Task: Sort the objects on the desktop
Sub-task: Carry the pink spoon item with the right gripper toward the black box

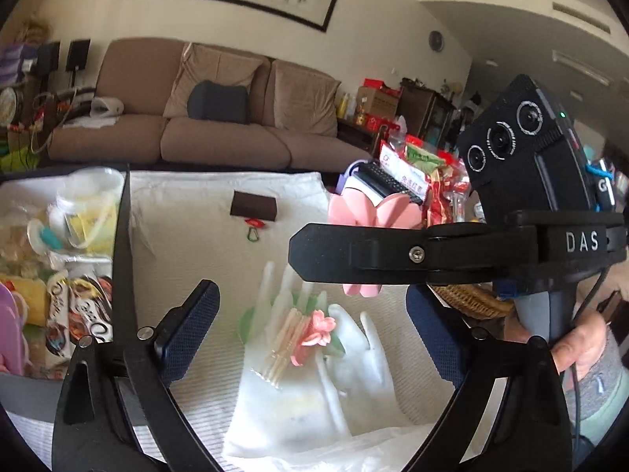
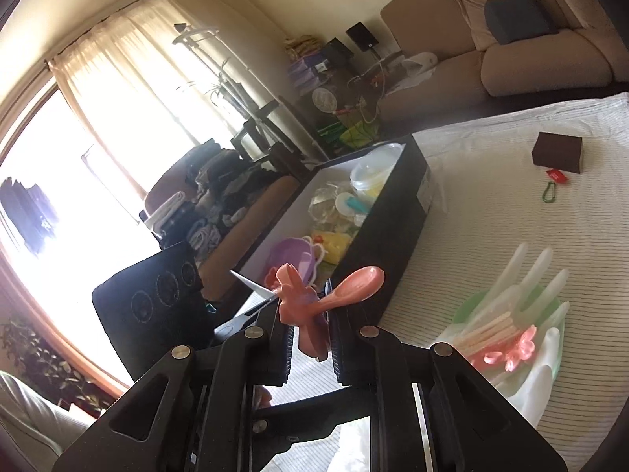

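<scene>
My right gripper [image 2: 308, 338] is shut on a pink plastic clip-like piece with petals [image 2: 302, 306] and holds it in the air near the black storage box [image 2: 397, 216]. It shows in the left wrist view [image 1: 369, 206] above the cloth. My left gripper [image 1: 310, 334] is open and empty, low over the white hand-shaped holder [image 1: 314, 358] with toothpicks and a pink flower [image 1: 314, 330]. The holder also shows in the right wrist view [image 2: 523, 314]. A dark brown block [image 1: 253, 206], a red tag and a green carabiner [image 1: 254, 234] lie farther back.
The black box at the left [image 1: 122, 236] holds snack packets, a clear cup and a purple bowl [image 2: 295, 251]. A wicker basket [image 1: 471, 301] and snack packs [image 1: 428, 181] stand at the right. A striped white cloth [image 1: 188, 244] covers the table. A sofa is behind.
</scene>
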`<state>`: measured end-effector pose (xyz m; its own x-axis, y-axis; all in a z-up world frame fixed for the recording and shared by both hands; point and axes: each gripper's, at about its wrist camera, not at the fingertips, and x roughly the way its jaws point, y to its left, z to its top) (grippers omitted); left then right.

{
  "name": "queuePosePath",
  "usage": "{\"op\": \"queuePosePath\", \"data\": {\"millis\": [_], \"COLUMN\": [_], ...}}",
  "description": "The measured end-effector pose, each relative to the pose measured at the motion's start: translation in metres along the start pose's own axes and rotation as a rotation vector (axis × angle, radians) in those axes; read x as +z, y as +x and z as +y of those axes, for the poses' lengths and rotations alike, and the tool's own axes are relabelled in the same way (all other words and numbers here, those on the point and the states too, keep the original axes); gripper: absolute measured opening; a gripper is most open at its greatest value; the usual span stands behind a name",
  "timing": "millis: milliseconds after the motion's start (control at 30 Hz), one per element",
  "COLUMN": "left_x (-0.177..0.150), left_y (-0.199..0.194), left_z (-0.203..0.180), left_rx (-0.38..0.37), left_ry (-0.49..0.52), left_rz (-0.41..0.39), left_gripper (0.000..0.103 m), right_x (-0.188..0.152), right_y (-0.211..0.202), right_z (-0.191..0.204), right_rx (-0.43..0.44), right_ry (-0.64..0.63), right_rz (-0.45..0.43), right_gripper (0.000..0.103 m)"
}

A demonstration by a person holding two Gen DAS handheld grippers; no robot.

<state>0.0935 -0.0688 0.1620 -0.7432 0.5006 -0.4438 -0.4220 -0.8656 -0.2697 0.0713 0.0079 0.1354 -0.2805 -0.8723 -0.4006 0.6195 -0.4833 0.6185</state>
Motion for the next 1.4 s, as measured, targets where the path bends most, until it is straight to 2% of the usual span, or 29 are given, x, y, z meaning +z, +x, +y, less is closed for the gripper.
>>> {"op": "queuePosePath", "data": {"millis": [67,133,200,267,333,433,533,633,733,900,1000,1067,1100,1233,1400], "left_x": [0.003,0.007,0.01,0.011,0.013,0.014,0.014,0.013,0.014,0.011,0.01,0.01,0.01,0.008,0.005], "left_y": [-0.009,-0.016,-0.019,-0.022,-0.024,-0.028,-0.026,-0.029,-0.03,-0.031,-0.032,-0.03,-0.029,-0.03,-0.026], "left_z": [0.003,0.004,0.004,0.004,0.004,0.001,0.002,0.003,0.011,-0.007,-0.01,-0.005,-0.003,-0.009,-0.011], "left_rx": [-0.043,-0.084,-0.119,-0.123,-0.115,-0.087,-0.096,-0.072,-0.102,-0.027,-0.056,-0.096,-0.111,-0.112,-0.128], "left_ry": [0.009,0.018,0.038,0.042,0.032,0.048,0.045,0.038,0.015,0.139,0.173,0.139,0.129,0.168,0.166], "left_rz": [-0.024,-0.034,-0.027,-0.028,-0.043,-0.066,-0.059,-0.062,-0.061,-0.08,-0.087,-0.077,-0.07,-0.074,-0.066], "left_gripper": [0.078,0.073,0.072,0.072,0.073,0.074,0.074,0.073,0.074,0.074,0.073,0.065,0.064,0.054,0.053], "right_x": [0.007,0.015,0.02,0.024,0.028,0.032,0.032,0.034,0.035,0.035,0.033,0.03,0.029,0.028,0.027], "right_y": [0.009,0.019,0.027,0.033,0.033,0.032,0.033,0.031,0.031,0.033,0.033,0.031,0.031,0.029,0.027], "right_z": [0.007,0.009,0.01,0.016,0.021,0.019,0.017,0.013,0.008,0.006,0.005,0.006,0.005,0.001,-0.001], "right_rx": [-0.033,0.002,0.043,0.078,0.083,0.105,0.079,0.071,0.081,0.082,0.089,0.096,0.097,0.112,0.089], "right_ry": [-0.004,0.016,0.039,0.038,0.046,0.104,0.096,0.099,0.118,0.138,0.154,0.165,0.169,0.196,0.18], "right_rz": [0.049,0.127,0.208,0.291,0.33,0.329,0.335,0.34,0.36,0.398,0.401,0.394,0.39,0.377,0.379], "right_gripper": [0.015,0.015,0.015,0.015,0.015,0.015,0.015,0.015,0.015,0.016,0.016,0.016,0.016,0.016,0.016]}}
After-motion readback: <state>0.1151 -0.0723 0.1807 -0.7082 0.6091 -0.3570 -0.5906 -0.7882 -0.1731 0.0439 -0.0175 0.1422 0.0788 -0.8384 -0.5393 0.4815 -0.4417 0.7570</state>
